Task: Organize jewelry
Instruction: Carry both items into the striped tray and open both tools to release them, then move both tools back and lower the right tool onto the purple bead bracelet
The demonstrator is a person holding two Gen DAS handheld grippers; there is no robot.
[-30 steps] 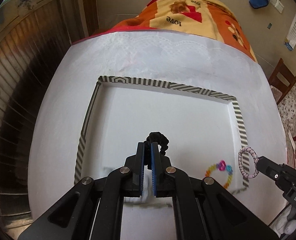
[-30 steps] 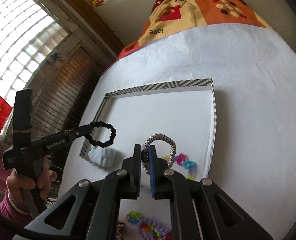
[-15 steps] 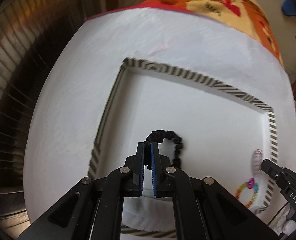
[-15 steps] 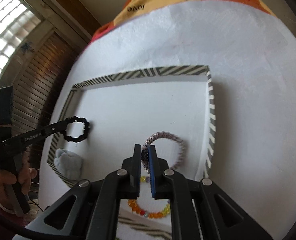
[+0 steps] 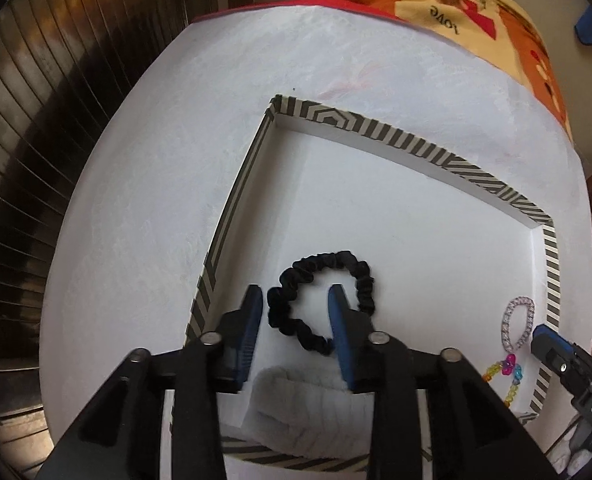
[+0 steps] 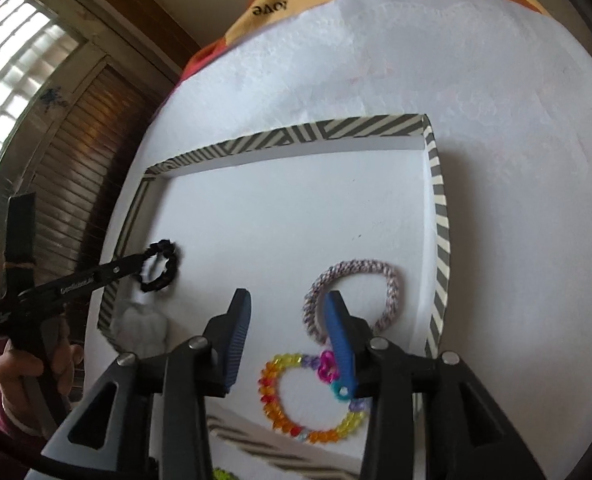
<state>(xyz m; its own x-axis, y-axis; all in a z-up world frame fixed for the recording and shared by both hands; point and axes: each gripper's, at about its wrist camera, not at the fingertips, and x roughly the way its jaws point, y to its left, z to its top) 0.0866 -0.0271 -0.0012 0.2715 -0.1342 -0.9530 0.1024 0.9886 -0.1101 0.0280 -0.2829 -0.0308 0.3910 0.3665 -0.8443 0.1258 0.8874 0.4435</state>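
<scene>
Jewelry sits inside a white tray (image 5: 376, 136) with a striped rim, on a white table cloth (image 5: 144, 184). In the left wrist view the black hair tie (image 5: 320, 300) lies flat on the tray floor, low in the middle of the frame, and the left claw (image 5: 296, 304) has just been opening. Its jaws now stand wide, one finger outside the loop and one inside it, and neither squeezes the tie. In the right wrist view the pink woven band (image 6: 352, 300) lies flat at the lower right of the tray, just above a rainbow bead bracelet (image 6: 312, 396). The right claw (image 6: 286, 312) has just been opening too. Its jaws are partly apart, and one finger sits over the band's near edge, but the band looks free. A soft gray scrunchie (image 5: 304, 404) rests in the tray's near left corner. Both pieces seem to be set down now. To do this step well, I think each claw should lift straight up and slowly, so a finger does not hook a loop and drag it out. The left one needs the most care, since one finger is inside the ring.
</scene>
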